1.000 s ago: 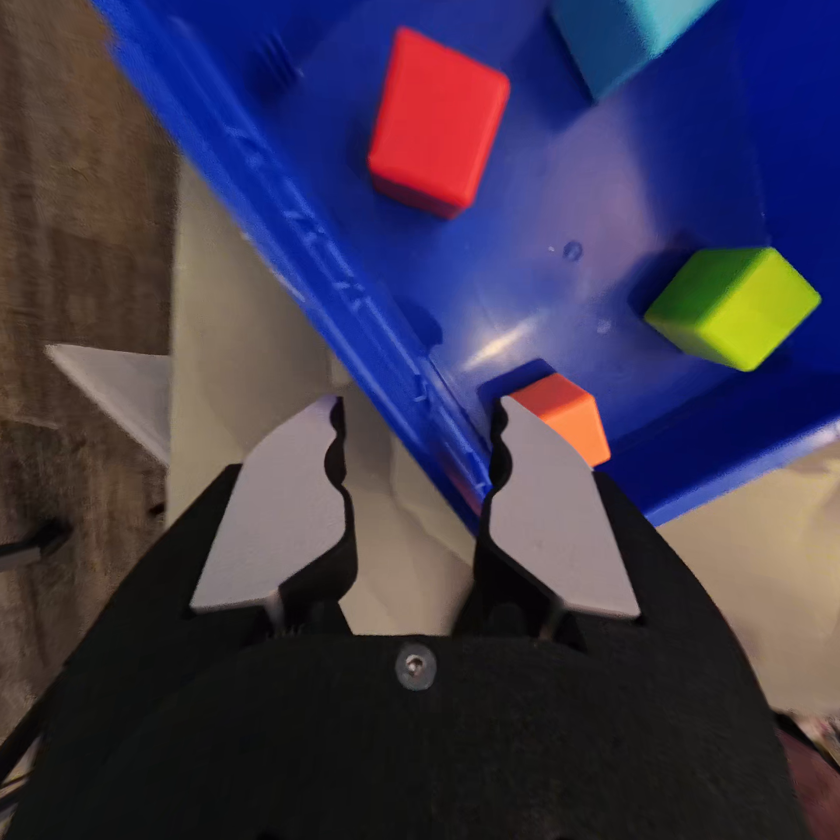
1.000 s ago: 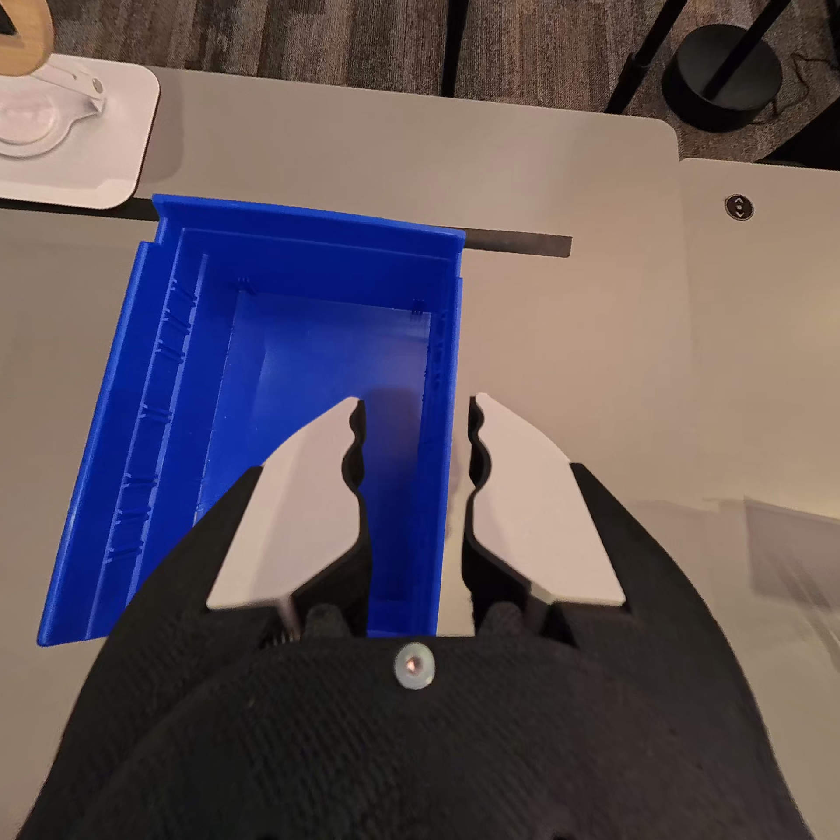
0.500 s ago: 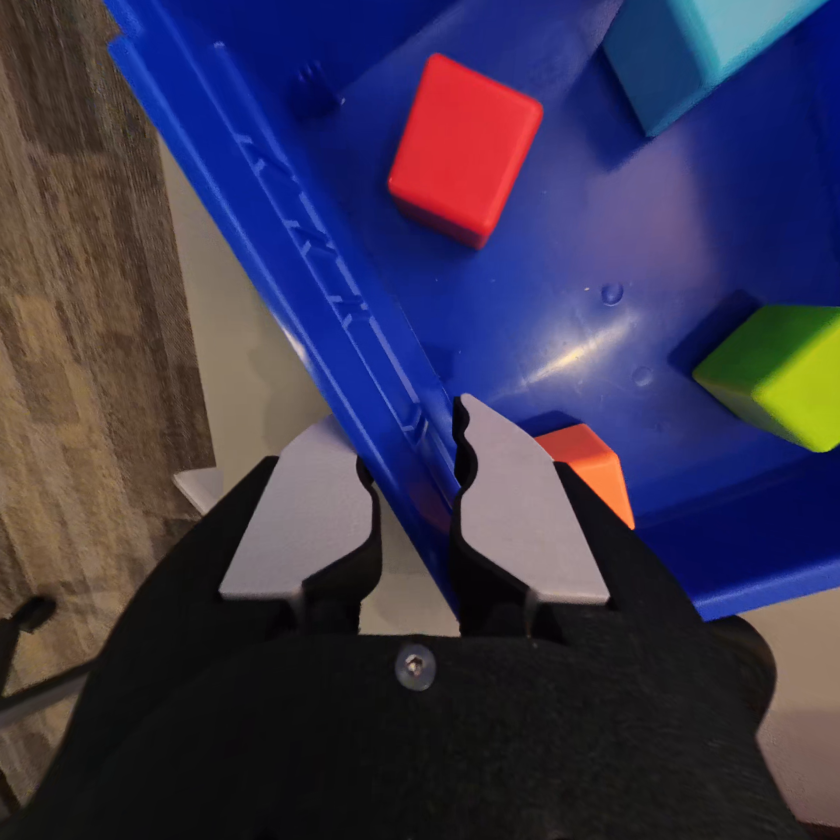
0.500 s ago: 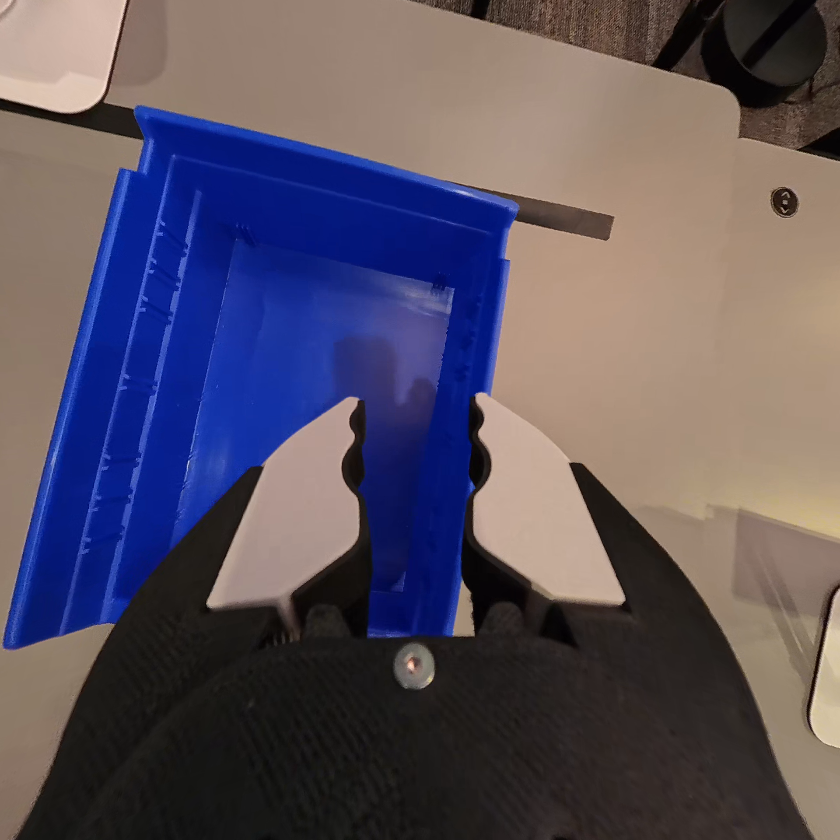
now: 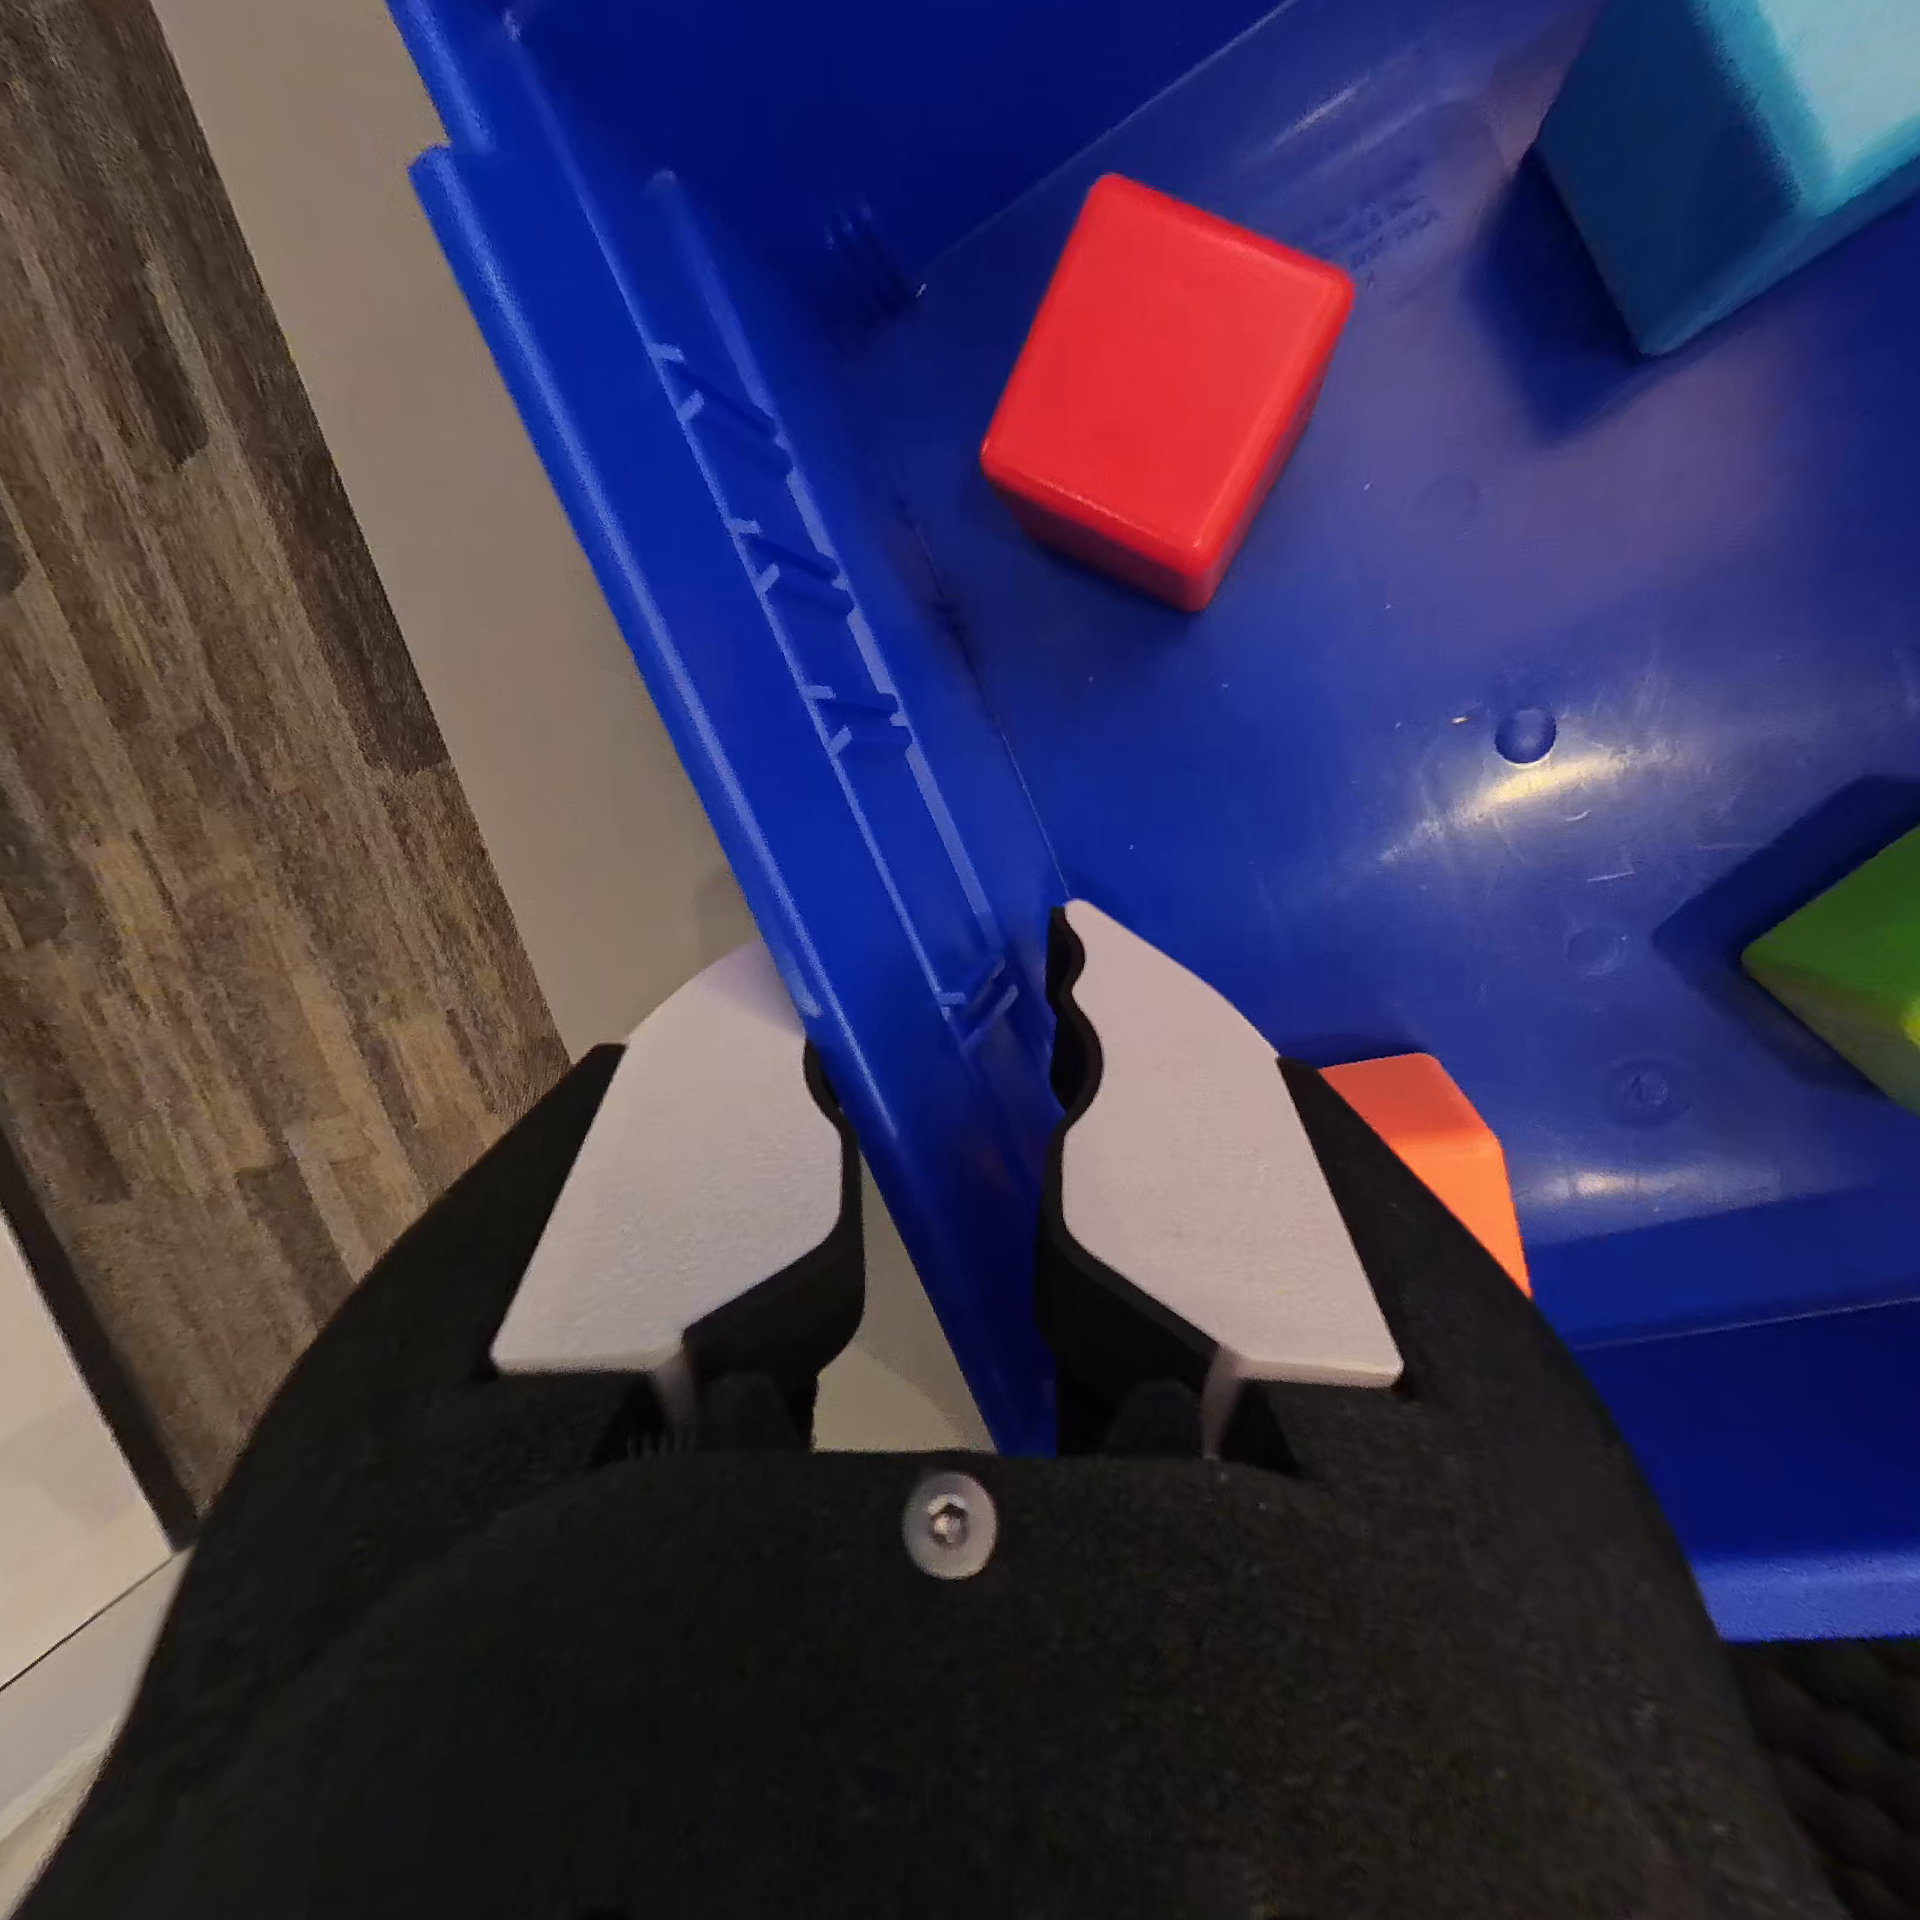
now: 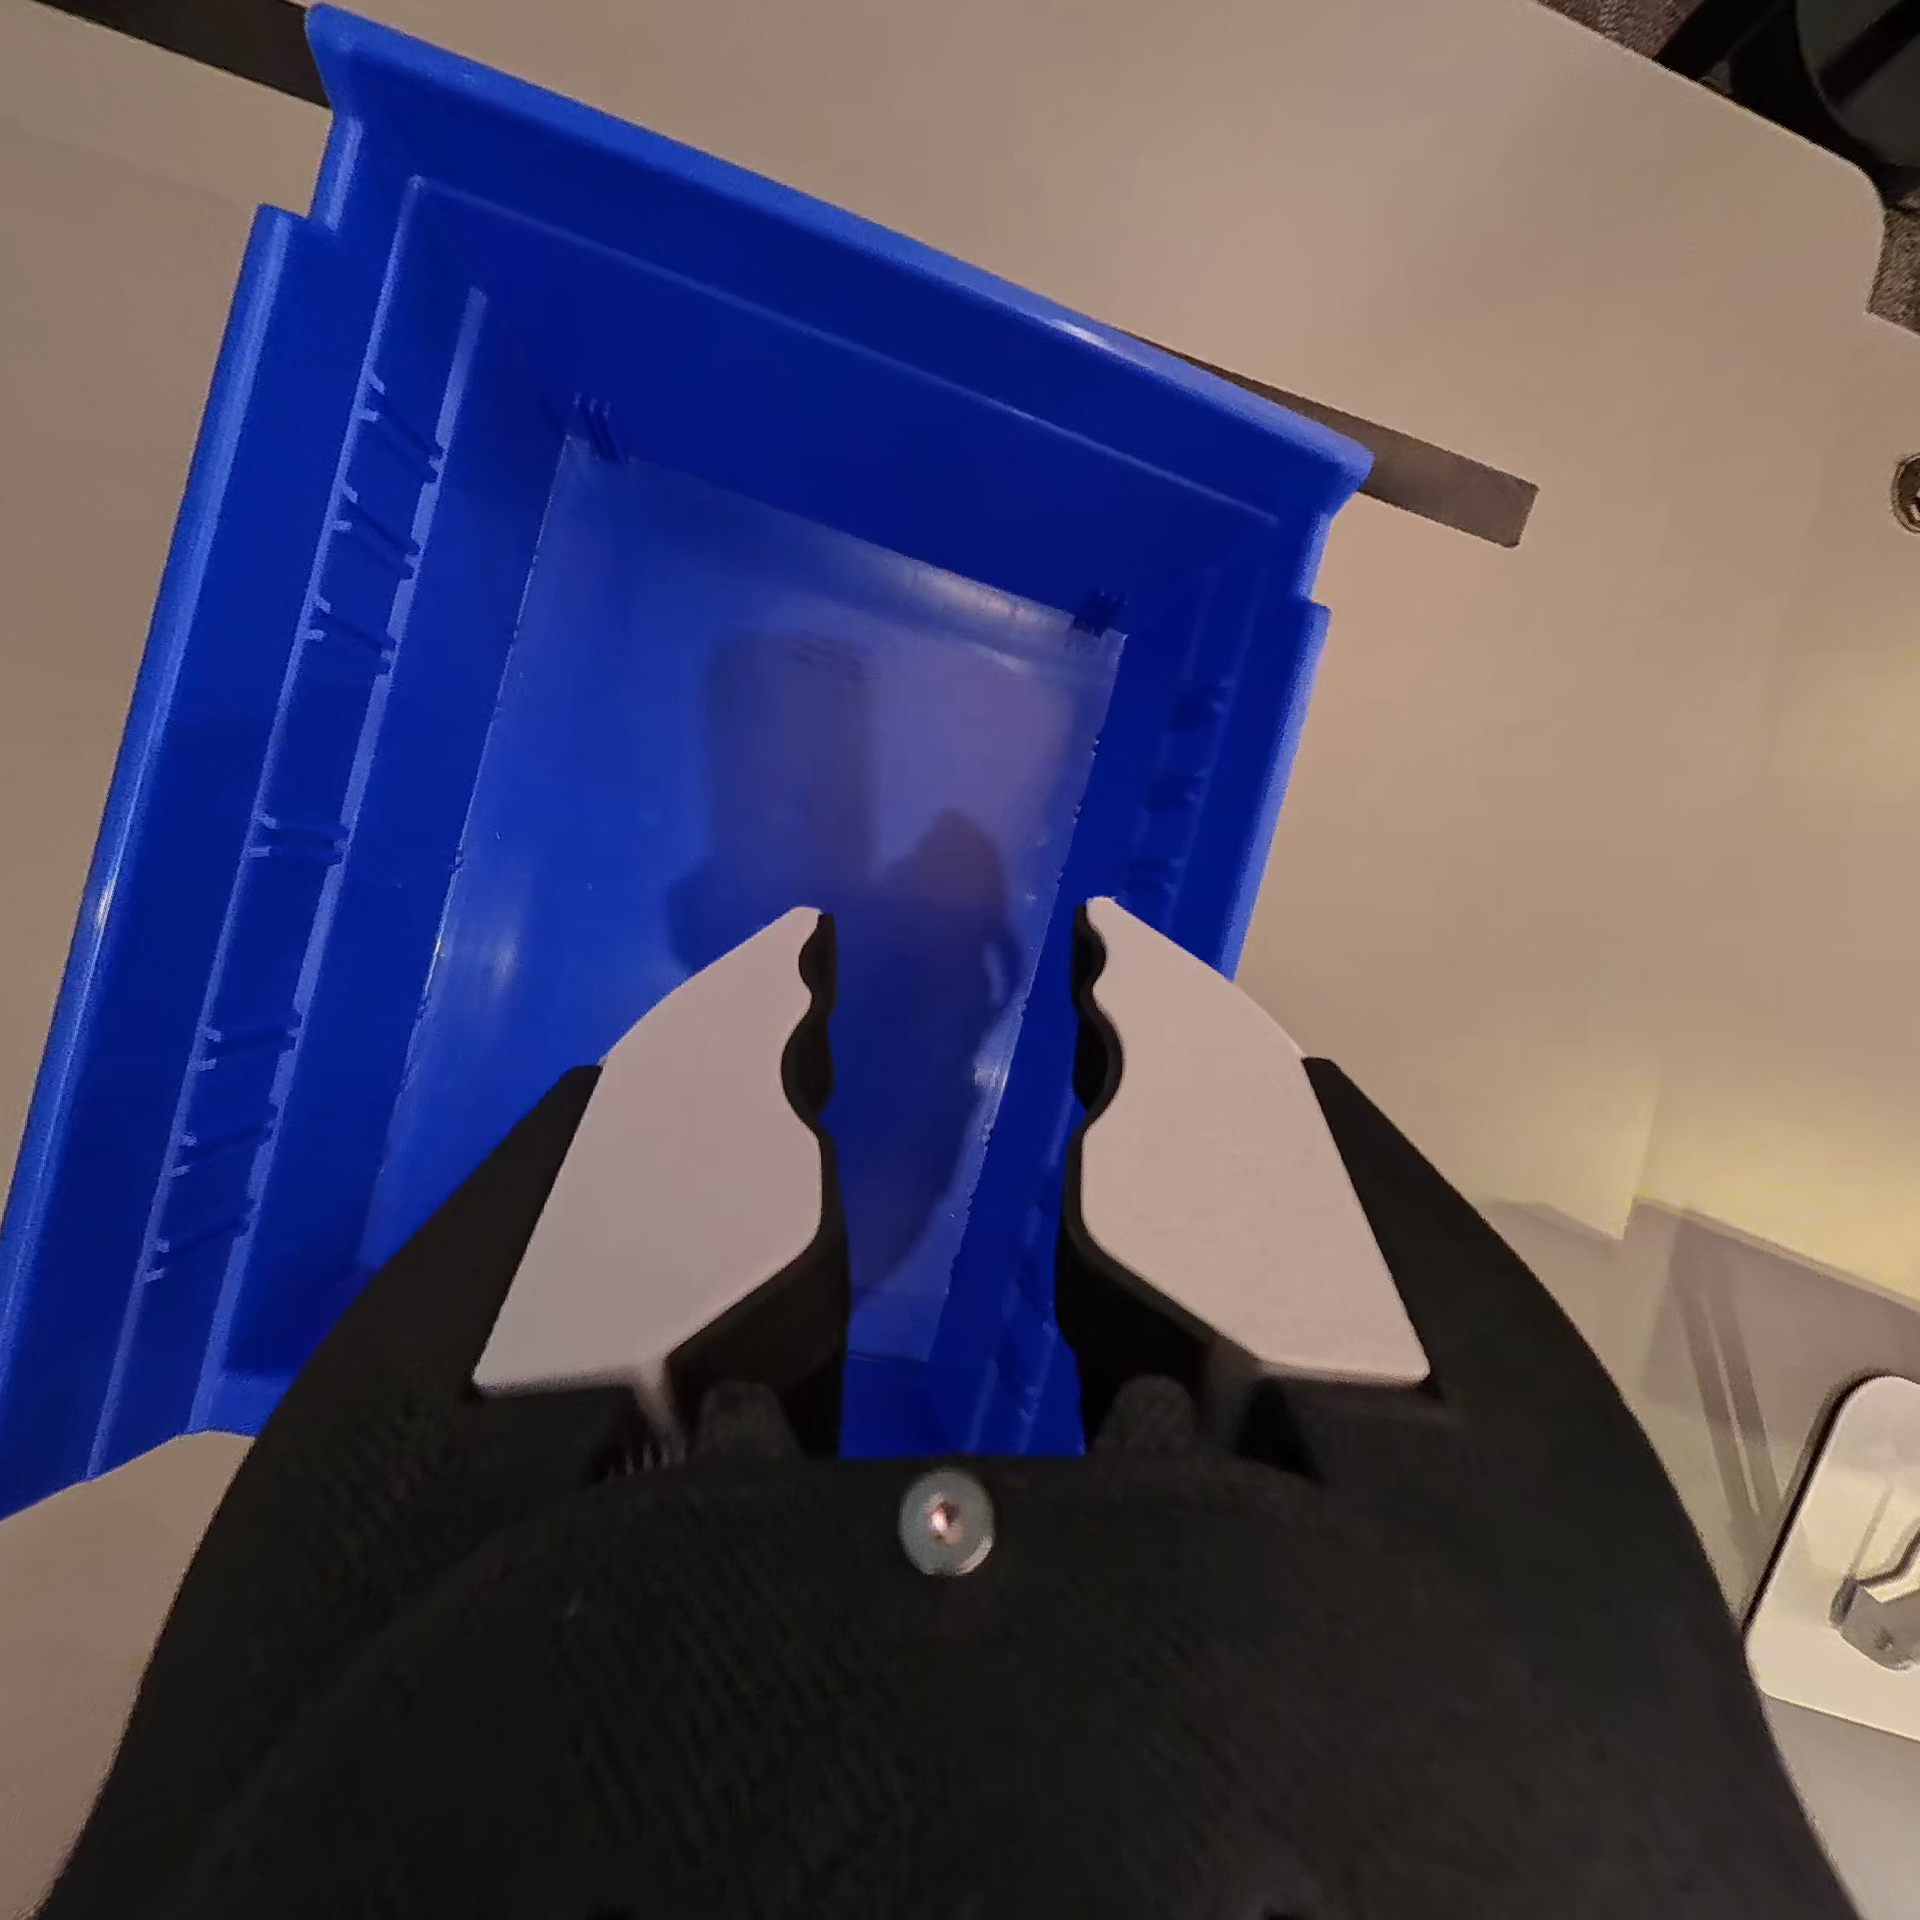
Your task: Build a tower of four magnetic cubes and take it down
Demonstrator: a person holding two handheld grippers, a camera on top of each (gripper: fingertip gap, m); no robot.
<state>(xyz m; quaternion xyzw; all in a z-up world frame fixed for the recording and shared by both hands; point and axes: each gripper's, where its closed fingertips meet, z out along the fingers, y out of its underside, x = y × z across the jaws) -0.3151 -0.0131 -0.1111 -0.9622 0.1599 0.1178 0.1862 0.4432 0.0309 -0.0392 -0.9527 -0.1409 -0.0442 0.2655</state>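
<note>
magnetic cubes lie loose in a blue bin while one gripper pinches its wall

magnetic cubes, four of them, sit apart on the glossy floor of a blue plastic bin (image 5: 1351, 831) in the left wrist view. red cube (image 5: 1164, 384) has smooth matte faces and softly rounded edges and lies near the bin's ribbed side wall. light blue cube (image 5: 1756, 145) is at the top right, cut off by the picture's edge. green cube (image 5: 1849, 987) is at the right edge, only partly shown. orange cube (image 5: 1423, 1143) lies in the near corner of the bin, just beside the inner finger and partly hidden by it.

left gripper (image 5: 940, 997) has two flat pale grey fingers with wavy black rubber pads, set in a black textured body with a silver screw. its jaws are closed on the bin's side wall, one finger outside and one inside, with the wall filling the gap between them. the wall has small moulded ribs along its top. beyond it are a smooth beige tabletop (image 5: 343, 312) and streaky brown-grey carpet (image 5: 156, 727).

right gripper (image 6: 951, 925) is of the same make. its jaws are spread with nothing between them, above a second blue bin (image 6: 260, 727). this bin is rectangular, with stepped walls, short ribs along the long sides and a shiny floor that holds no cubes. it rests on the beige tabletop (image 6: 1558, 831), across a dark seam (image 6: 1455, 509) between two panels. a white stand (image 6: 1849, 1558) shows at the lower right edge.
</note>
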